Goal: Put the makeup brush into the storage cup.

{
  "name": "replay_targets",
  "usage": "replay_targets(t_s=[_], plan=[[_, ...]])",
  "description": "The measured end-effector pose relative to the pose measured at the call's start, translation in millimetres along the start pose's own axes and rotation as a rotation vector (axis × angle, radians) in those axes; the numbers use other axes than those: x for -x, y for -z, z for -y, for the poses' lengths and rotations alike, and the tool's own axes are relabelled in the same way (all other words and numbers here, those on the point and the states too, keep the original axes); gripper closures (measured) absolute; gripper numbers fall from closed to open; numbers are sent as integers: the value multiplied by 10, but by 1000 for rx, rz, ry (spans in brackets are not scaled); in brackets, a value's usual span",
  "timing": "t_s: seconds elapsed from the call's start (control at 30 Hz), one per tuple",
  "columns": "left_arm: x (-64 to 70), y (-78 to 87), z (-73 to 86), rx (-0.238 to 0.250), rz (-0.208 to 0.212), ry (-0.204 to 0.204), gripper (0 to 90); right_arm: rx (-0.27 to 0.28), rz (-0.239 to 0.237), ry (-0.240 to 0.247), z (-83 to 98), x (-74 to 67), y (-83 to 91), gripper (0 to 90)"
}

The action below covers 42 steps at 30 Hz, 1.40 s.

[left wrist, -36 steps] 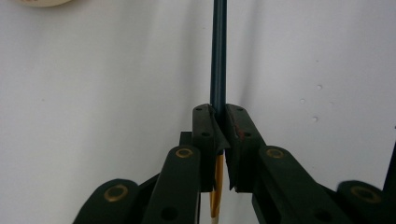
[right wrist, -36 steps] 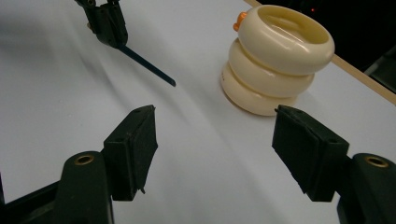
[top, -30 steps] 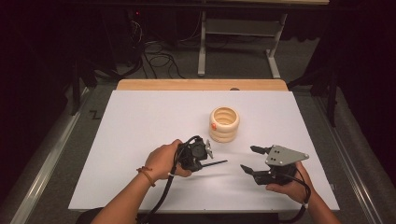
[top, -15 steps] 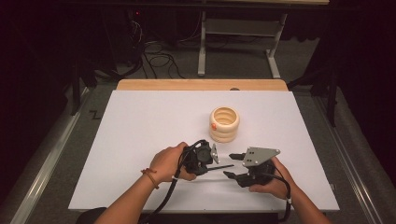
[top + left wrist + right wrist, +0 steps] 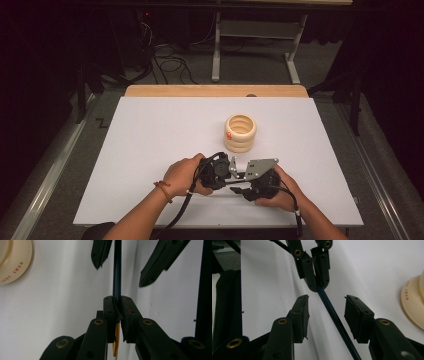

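A thin dark-blue stick with a yellow rear end (image 5: 117, 272) is clamped between the jaws of my left gripper (image 5: 117, 299), which is shut on it. In the high view the left gripper (image 5: 220, 171) lies on the white board near the front, facing my right gripper (image 5: 248, 186). The stick (image 5: 334, 315) runs between the pads of my right gripper (image 5: 326, 298). Those jaws have just been closing, and a gap shows on both sides of the stick, so the gripper is open. The left gripper's tips (image 5: 315, 283) meet at the top of the right gripper view.
A cream stack of rings (image 5: 240, 132) with an orange spot stands behind the grippers, near the middle of the white board (image 5: 150, 130). Its edge shows in both gripper views (image 5: 12, 260) (image 5: 414, 302). A wooden table edge (image 5: 215, 91) lies behind the board.
My right gripper has moved left toward the left gripper, and its jaws now straddle the stick. The left hand has stayed in place, holding the stick.
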<state>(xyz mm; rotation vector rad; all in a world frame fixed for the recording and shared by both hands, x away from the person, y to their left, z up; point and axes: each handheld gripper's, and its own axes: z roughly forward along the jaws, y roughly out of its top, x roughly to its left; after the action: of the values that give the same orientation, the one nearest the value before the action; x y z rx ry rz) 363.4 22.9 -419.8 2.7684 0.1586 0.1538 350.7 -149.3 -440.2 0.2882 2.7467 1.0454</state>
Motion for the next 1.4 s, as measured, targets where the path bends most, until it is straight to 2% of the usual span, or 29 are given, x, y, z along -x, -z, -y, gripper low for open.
replay_targets(t_s=[0.03,0.07,0.1,0.17,0.2,0.27,0.33,0.37,0.4,0.43,0.47,0.5,0.53,0.57,0.73,0.8,0.97,1.07,1.17,1.23,1.27,1.3,1.33,1.4], plan=[[-9,14,-9,-14,-6,-22,835,-4,-7,9,-10,-1,-22,569],[-6,18,-15,-12,-4,-25,835,-20,-6,8,-21,-7,-40,578],[-5,21,-16,-9,-4,-24,835,-22,3,-5,-29,-17,-74,597],[-1,25,-18,-6,-5,-17,835,-24,-10,-9,-27,-11,-90,605],[-6,33,-19,-13,-3,-25,835,-26,-6,-13,-27,-12,-91,617],[-1,36,-14,12,10,-22,835,-17,-17,-9,-27,-9,-91,642],[16,44,-16,12,0,-33,835,-8,-30,-21,-28,-18,-77,668],[20,49,-15,16,-2,-31,835,-4,-36,-1,-20,-6,-68,670],[14,60,-13,11,-3,-39,834,4,-33,-18,-17,-15,-68,673],[33,47,-4,38,6,-15,834,7,-33,-16,-9,-13,-70,687],[34,53,1,43,13,-15,835,-4,-36,-1,2,-5,-70,705],[61,35,7,75,20,18,834,-15,-29,19,9,7,-72,726],[13,74,3,16,11,-58,834,-10,-30,21,17,6,-79,751],[39,59,6,42,6,-35,834,-9,-34,16,22,7,-79,754],[31,72,15,57,4,-41,827,-6,-42,13,30,2,-75,781],[30,82,17,72,8,-38,831,-15,-43,7,38,-4,-86,790],[26,132,25,114,12,-21,829,-28,-53,38,51,-22,-106,842],[-3,176,54,166,24,-1,830,-19,-46,48,49,-33,-92,848],[-12,206,69,195,24,14,831,-4,-37,42,52,-37,-73,850],[-12,227,80,224,16,23,833,3,-28,49,53,-34,-49,851],[-22,262,94,255,14,31,886,9,-28,47,51,-34,-41,852],[-30,285,106,271,12,38,887,10,-24,48,51,-31,-30,852],[-35,303,116,280,2,44,880,21,-19,49,53,-26,-27,852],[-42,337,144,299,-42,61,792,36,-4,44,51,-15,-2,853]])
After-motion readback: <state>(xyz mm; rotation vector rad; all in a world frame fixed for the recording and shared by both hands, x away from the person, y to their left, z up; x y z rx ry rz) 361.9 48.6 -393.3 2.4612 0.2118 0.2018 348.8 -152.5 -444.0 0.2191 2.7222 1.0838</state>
